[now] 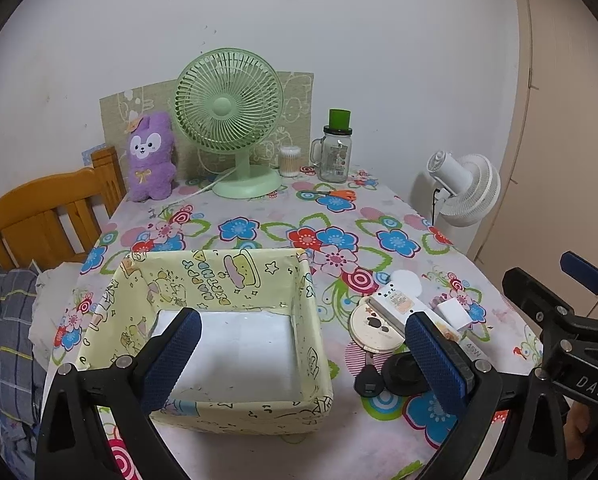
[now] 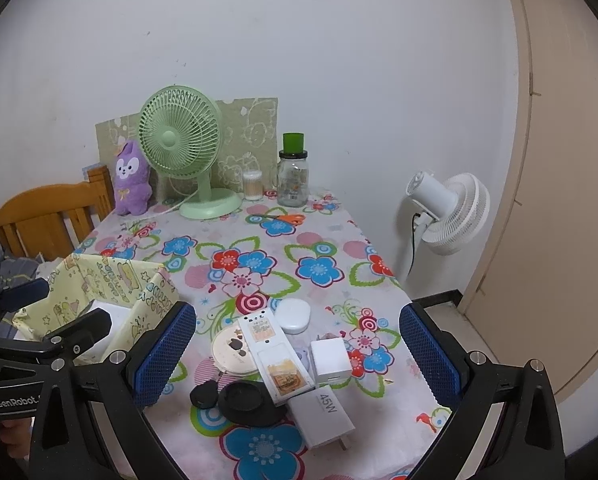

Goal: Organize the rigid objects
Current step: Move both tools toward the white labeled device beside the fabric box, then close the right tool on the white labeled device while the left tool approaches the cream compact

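Note:
A yellow cartoon-print box (image 1: 259, 280) stands on the flowered tablecloth, and only its white bottom shows inside. To its right lies a cluster: a round cream disc (image 2: 231, 350), a long white remote-like piece (image 2: 275, 356), a white oval case (image 2: 293, 315), a white cube charger (image 2: 331, 360), a 45W charger (image 2: 323, 414), a black round cap (image 2: 245, 400) and a black key fob (image 2: 203, 394). My left gripper (image 1: 305, 356) hovers open above the box's near right side. My right gripper (image 2: 299, 356) hangs open over the cluster, holding nothing.
At the back of the table stand a green desk fan (image 1: 229, 120), a purple plush (image 1: 151, 156), a cotton-swab tub (image 1: 289, 161) and a glass jar with a green lid (image 1: 336, 152). Orange scissors (image 1: 335, 194) lie nearby. A wooden headboard (image 1: 47, 216) is left, a white floor fan (image 2: 447, 212) right.

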`<act>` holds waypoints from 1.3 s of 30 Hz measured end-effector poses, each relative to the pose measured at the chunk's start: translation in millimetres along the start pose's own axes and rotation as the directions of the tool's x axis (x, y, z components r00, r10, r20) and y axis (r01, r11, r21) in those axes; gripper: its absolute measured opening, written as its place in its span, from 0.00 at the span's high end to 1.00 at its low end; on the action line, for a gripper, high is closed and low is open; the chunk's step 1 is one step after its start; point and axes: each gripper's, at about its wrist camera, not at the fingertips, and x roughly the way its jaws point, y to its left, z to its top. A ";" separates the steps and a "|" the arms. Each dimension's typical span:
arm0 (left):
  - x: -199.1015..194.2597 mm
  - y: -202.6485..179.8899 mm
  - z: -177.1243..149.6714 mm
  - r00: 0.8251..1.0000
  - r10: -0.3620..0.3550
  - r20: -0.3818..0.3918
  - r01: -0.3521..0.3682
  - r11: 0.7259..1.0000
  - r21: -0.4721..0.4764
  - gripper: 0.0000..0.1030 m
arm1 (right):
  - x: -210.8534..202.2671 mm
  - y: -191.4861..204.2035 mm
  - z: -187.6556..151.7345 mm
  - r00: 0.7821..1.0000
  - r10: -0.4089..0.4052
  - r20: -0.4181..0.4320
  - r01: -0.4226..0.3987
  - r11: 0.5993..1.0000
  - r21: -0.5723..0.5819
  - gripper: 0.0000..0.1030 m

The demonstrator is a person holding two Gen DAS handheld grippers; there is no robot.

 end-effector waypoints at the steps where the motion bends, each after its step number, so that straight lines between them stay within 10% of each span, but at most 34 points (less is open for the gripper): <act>1: 0.1 0.3 0.0 1.000 0.001 0.001 -0.001 1.000 0.001 0.00 | 0.4 0.7 0.1 1.000 -0.001 -0.002 0.001 1.000 -0.002 0.00; 39: 16.8 -53.1 -2.4 0.997 -0.050 -0.052 0.050 0.999 0.008 0.05 | 21.3 -35.0 4.8 0.998 0.022 -0.052 -0.025 0.998 -0.059 0.11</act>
